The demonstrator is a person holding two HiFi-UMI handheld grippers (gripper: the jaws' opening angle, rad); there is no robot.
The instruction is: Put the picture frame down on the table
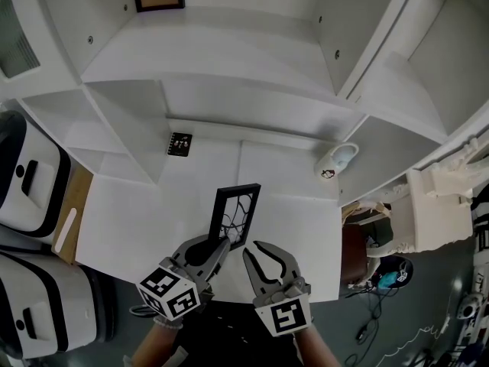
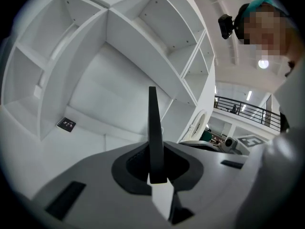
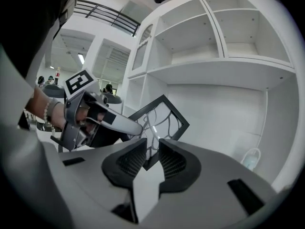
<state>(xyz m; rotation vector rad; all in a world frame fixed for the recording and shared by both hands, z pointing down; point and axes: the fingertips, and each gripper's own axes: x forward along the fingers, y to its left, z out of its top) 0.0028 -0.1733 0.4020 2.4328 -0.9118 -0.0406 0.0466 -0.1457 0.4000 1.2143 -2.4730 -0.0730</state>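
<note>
White shelving (image 1: 252, 90) is being seen behind a white table (image 1: 130, 220), on which a small black card (image 1: 180, 143) and a pale cup (image 1: 337, 159) are being left well away from the work.

The picture frame (image 1: 235, 214) is being held upright over the front part of the table, between the two grippers. It is being clamped by the left gripper (image 1: 216, 247) at its lower left edge. In the left gripper view the black frame is being shown edge-on, with both pads pressed against it, probably so that its weight is being carried by one side alone. Whether its bottom edge is being rested on the table cannot be told.

The right gripper (image 1: 256, 252) is being kept just beside the frame's lower right corner with its jaws partly parted. In the right gripper view that corner is being shown in the gap between the pads, but nothing is being squeezed. Judging from this, the frame is being steadied by the left side so that it can be lowered flat, glass side guarded against a hard drop.
</note>
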